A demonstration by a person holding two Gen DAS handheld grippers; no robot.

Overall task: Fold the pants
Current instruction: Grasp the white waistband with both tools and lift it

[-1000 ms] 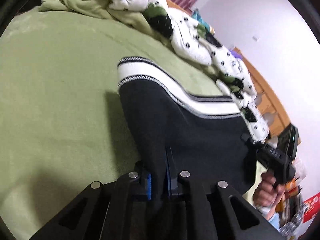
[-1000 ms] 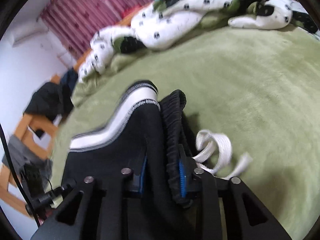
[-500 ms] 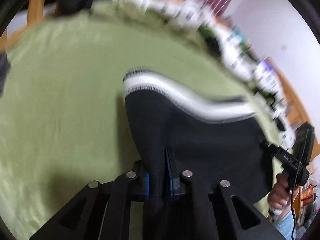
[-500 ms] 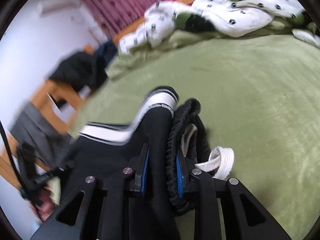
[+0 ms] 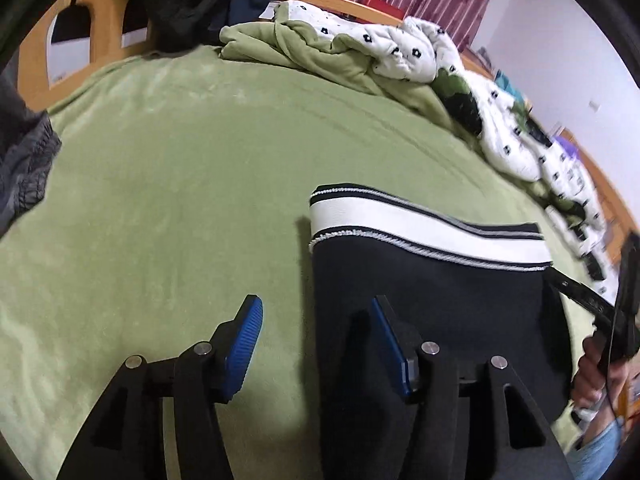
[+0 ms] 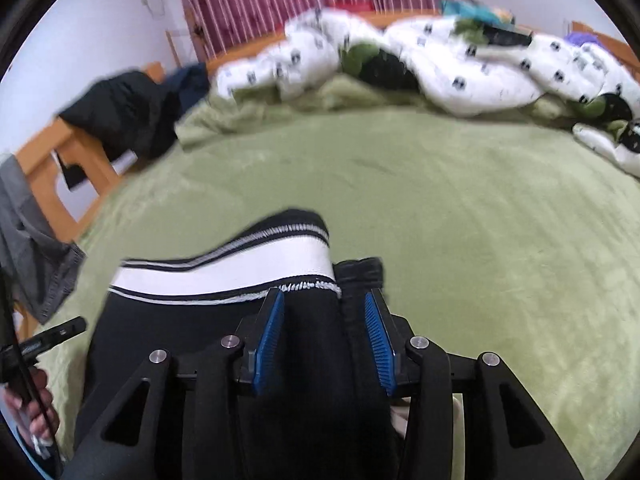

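The black pants (image 5: 432, 300) with a white and black striped band (image 5: 420, 226) lie folded on the green bed cover (image 5: 168, 184). My left gripper (image 5: 316, 344) is open, its jaws spread over the pants' left edge with cloth lying between them. My right gripper (image 6: 324, 340) is open too, its blue pads (image 6: 270, 340) either side of the bunched black fabric at the pants' (image 6: 192, 320) right edge, near the striped band (image 6: 248, 270). Each gripper shows at the far edge of the other's view.
A white spotted quilt and green blanket (image 5: 400, 60) are heaped along the far side of the bed. Dark clothes (image 6: 132, 112) hang over a wooden bed frame (image 6: 52, 160) at the left. A grey garment (image 5: 24, 168) hangs at the left edge.
Both grippers were shut on the pants and have opened. The pants have come down flat on the bed cover, and the views have swung towards the headboard.
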